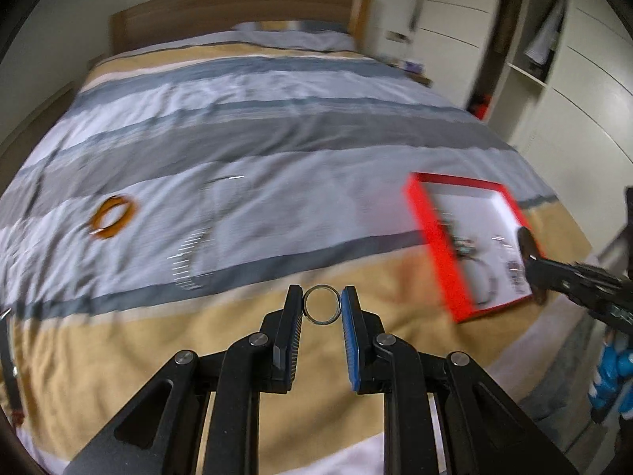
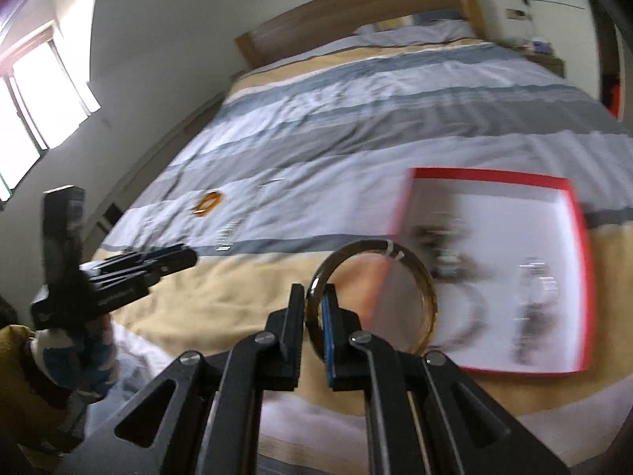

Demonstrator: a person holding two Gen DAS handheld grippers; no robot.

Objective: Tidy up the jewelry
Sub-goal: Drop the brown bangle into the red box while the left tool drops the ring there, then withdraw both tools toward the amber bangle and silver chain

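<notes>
The left gripper (image 1: 322,304) pinches a small silver ring (image 1: 322,303) between its two pads, the band standing upright and face-on to the camera, its jaws narrowed onto it above the tan stripe of the striped duvet (image 1: 237,126). The right gripper (image 2: 314,308) is clamped on the rim of a dark amber bangle (image 2: 374,297) – its jaws almost together with only the band's thickness between them, the hoop swinging out toward 2 o'clock from the fingertips. In the left wrist view the red jewelry box (image 1: 431,245) lies open on the bed at about 3 o'clock from the ring, white inside, with several blurred pieces of jewelry in it that cannot be told apart; the right gripper comes in over its near right corner from the 3 o'clock edge. In the right wrist view the same box sits at 2 o'clock, just behind the bangle, which overlaps the box's left wall. Out on the pale stripe at 10 o'clock in the left wrist view lies an orange bangle (image 1: 114,217), well apart from the box, and between it and the ring a thin silver chain (image 1: 198,253) trails across the cover – much smeared by motion blur. A gloved hand (image 2: 79,352) in blue and white holds the left gripper at 9 o'clock in the right wrist view. A wooden headboard (image 1: 237,8) stands at 12 o'clock, and a white wardrobe (image 1: 573,79) at 2 o'clock
</notes>
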